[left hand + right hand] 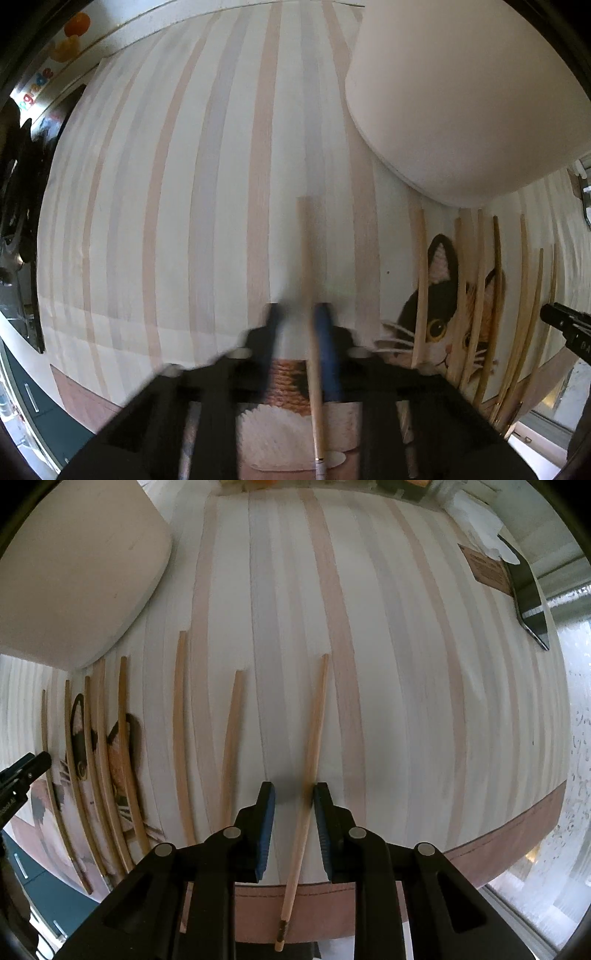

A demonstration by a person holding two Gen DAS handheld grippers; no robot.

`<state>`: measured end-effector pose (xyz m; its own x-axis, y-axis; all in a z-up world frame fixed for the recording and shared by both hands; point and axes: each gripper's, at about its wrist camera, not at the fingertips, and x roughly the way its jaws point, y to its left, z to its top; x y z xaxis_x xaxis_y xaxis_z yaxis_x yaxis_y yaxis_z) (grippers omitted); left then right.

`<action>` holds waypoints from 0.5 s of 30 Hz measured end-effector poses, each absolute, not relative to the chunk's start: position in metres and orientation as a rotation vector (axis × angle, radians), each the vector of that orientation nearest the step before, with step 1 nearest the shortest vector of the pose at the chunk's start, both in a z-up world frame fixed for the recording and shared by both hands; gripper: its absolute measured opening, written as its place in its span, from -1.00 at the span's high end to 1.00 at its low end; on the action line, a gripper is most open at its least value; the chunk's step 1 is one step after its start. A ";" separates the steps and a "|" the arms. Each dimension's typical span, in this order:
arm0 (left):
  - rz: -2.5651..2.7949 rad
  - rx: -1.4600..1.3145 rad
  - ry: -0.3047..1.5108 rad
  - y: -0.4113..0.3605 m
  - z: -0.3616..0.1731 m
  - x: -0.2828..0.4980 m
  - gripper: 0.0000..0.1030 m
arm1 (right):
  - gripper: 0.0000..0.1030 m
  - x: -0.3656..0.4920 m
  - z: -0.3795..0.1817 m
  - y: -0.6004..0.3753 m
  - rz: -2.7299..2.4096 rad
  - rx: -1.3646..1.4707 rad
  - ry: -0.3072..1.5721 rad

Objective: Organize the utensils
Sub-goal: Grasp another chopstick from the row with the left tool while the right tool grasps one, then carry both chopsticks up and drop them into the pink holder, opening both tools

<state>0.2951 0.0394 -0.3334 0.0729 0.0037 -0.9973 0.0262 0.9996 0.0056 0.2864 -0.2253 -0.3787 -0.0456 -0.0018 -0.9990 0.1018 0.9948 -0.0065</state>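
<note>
My left gripper (298, 314) is open, blurred by motion, with one wooden chopstick (309, 295) lying between its jaws against the right finger, over the striped cloth. Several more chopsticks (480, 295) lie in a row over a cat picture (439, 325) to its right. My right gripper (293, 794) is open with a chopstick (312, 746) between its jaws, close to the right finger, lying on the cloth. Two separate chopsticks (231, 746) lie left of it, then the row of several chopsticks (99, 760) over the cat picture (118, 760).
A large white rounded object (461, 96) sits on the striped tablecloth (184, 184) behind the chopstick row; it also shows in the right wrist view (74, 565). A dark tool and white glove (524, 590) lie at the far right. The table's front edge (480, 849) is near.
</note>
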 end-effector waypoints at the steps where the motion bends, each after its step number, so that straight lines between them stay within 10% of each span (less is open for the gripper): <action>1: -0.020 0.026 1.498 0.039 -0.333 0.296 0.90 | 0.54 0.290 -0.379 -0.227 -0.084 0.081 1.615; 15: 0.038 -0.016 1.362 0.038 -0.289 0.274 0.92 | 0.86 0.267 -0.356 -0.258 -0.126 0.217 1.496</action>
<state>0.2740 0.0383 -0.2886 0.2068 0.0179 -0.9782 -0.0361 0.9993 0.0106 0.2667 -0.2581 -0.3561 0.0733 0.0509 -0.9960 0.2166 0.9740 0.0657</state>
